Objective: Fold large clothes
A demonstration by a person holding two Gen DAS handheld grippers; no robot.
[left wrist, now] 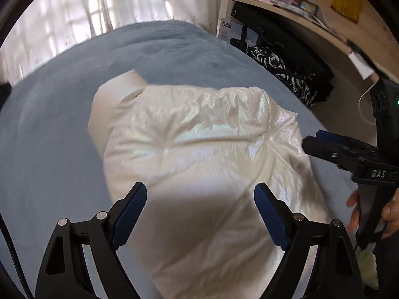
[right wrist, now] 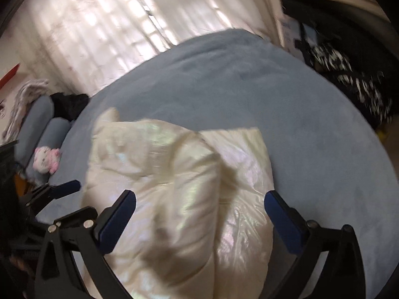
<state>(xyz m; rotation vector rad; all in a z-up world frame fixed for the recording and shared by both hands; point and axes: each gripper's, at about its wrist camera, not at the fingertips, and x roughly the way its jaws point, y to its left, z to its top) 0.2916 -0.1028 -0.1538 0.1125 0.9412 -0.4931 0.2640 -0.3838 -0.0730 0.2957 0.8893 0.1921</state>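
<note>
A shiny cream-white puffer jacket [left wrist: 199,144] lies folded into a thick bundle on the blue-grey bed [left wrist: 62,129]. My left gripper [left wrist: 200,186] hovers above the bundle's near end, open, with nothing between its blue pads. In the right wrist view the jacket [right wrist: 174,186] shows one layer folded over another. My right gripper [right wrist: 200,194] hangs above it, jaws wide open and empty. The right gripper [left wrist: 313,138] also shows at the jacket's right edge in the left wrist view, held by a person's hand [left wrist: 389,214]. At the left edge of the right wrist view is a blue pad of the left gripper's fingers [right wrist: 66,187].
Sunlit curtains [right wrist: 112,25] hang behind the bed. A wooden desk with shelves [left wrist: 311,17] and a black-and-white patterned bag [left wrist: 281,69] stand to the right. Blue pillows [right wrist: 42,124] and a pink plush toy [right wrist: 47,159] lie at the bed's left side.
</note>
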